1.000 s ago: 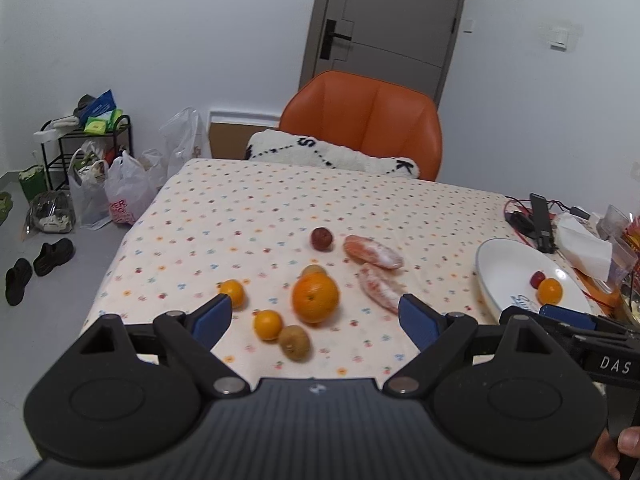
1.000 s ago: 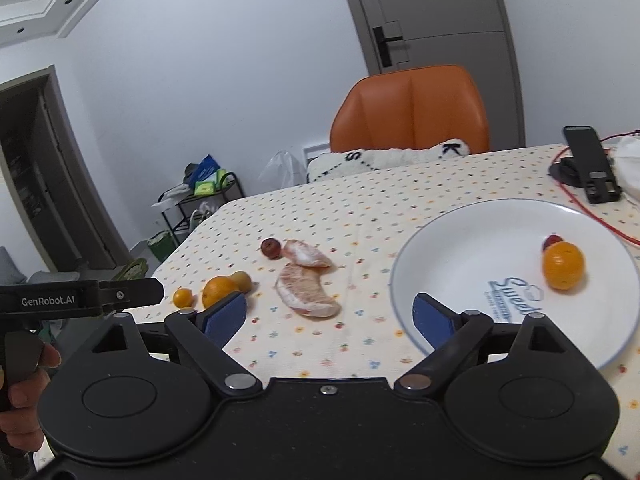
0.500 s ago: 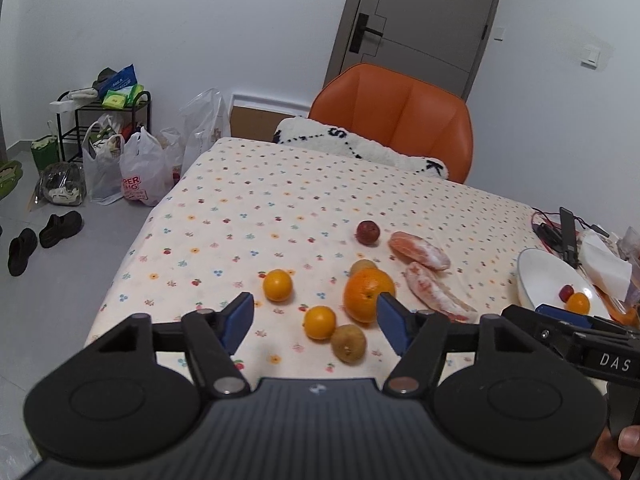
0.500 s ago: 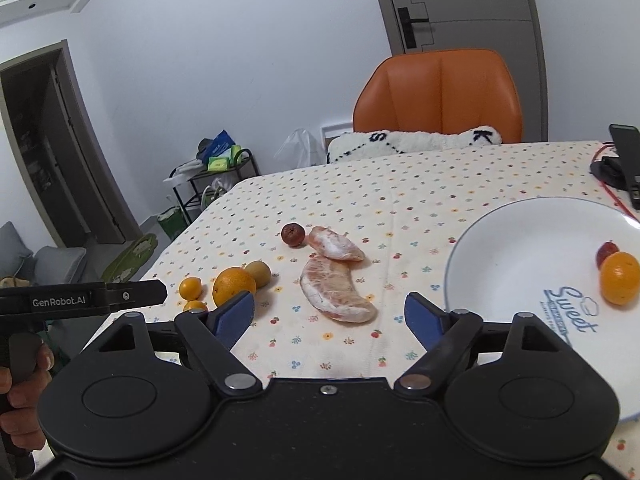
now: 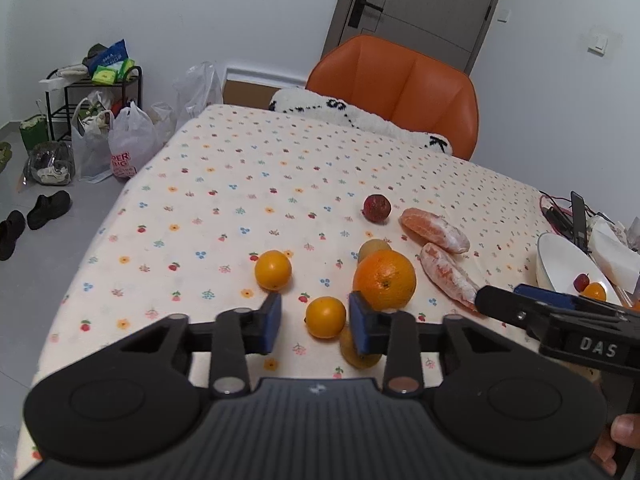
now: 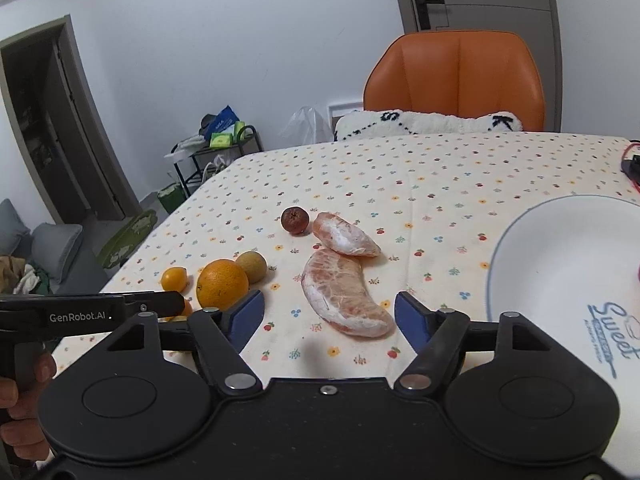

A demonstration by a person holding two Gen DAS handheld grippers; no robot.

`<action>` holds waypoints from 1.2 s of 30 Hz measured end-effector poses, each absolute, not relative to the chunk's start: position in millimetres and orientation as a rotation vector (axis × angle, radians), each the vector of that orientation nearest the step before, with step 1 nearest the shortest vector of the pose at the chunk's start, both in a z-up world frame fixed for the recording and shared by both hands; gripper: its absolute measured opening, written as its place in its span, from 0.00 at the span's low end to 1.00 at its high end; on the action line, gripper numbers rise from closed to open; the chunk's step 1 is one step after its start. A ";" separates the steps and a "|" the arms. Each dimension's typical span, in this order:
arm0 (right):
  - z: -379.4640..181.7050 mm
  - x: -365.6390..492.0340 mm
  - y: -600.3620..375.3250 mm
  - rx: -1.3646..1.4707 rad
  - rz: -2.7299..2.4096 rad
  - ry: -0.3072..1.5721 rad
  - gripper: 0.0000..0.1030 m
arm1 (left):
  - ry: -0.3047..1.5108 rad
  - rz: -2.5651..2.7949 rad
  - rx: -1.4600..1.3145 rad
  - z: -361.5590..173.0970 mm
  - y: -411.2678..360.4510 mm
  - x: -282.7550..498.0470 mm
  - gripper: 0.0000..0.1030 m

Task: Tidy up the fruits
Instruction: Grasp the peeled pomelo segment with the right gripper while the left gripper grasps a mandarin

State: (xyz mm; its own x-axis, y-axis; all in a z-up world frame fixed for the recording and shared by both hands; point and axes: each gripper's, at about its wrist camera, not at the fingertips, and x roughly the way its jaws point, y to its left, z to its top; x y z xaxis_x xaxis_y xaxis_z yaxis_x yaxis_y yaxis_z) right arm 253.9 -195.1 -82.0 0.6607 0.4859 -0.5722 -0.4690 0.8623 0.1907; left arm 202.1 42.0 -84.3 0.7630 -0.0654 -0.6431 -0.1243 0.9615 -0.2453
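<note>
Barely begun: only 2 fruits on the white plate, 8 left on the tabletop, left gripper part-spread around a small orange, ungripped, right gripper spread wide, empty, before a pomelo segment.

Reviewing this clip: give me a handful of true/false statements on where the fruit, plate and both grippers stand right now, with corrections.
1. The left gripper has its jaws either side of a small orange citrus fruit on the floral tablecloth. True.
2. The white round plate holds nothing. False: a small orange fruit and a small red fruit sit on it.
3. The right gripper is clamped on a peeled pink pomelo segment. False: its jaws are open and the segment lies on the cloth.
4. The dark red round fruit sits beside the second peeled pomelo segment. True.
5. The large orange is on the plate. False: it is on the cloth.
</note>
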 end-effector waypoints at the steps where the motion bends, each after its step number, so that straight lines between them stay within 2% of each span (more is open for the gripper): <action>1: -83.1 256.3 -193.3 0.022 0.541 0.657 0.68 | 0.710 0.030 -0.285 -85.7 42.3 203.3 0.30; 5: -85.4 264.1 -183.5 -0.014 0.536 0.653 0.67 | 0.728 0.020 -0.287 -90.8 43.4 207.4 0.21; 10: -91.0 275.6 -173.1 -0.053 0.526 0.680 0.61 | 0.722 0.012 -0.300 -91.8 47.4 208.1 0.21; 17: -96.1 281.4 -166.0 -0.092 0.516 0.686 0.61 | 0.720 0.020 -0.310 -90.1 53.3 209.8 0.21; 18: -96.2 282.1 -165.7 -0.094 0.516 0.685 0.59 | 0.719 0.020 -0.310 -89.7 53.5 209.7 0.21; 21: -95.1 283.3 -167.0 -0.095 0.520 0.689 0.42 | 0.715 0.024 -0.311 -88.5 54.1 208.5 0.21; 22: -94.2 283.6 -168.2 -0.091 0.529 0.695 0.40 | 0.714 0.026 -0.314 -88.0 54.2 207.8 0.21; 36: -89.8 254.4 -193.7 -0.015 0.575 0.708 0.37 | 0.676 0.036 -0.307 -71.3 45.4 191.4 0.21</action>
State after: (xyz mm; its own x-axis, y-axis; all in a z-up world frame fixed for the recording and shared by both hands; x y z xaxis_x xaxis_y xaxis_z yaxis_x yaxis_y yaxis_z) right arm 254.4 -193.7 -89.8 0.6119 0.4937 -0.6179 -0.5036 0.8456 0.1770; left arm 191.4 45.4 -71.3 0.7813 -0.0665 -0.6206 -0.1313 0.9545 -0.2677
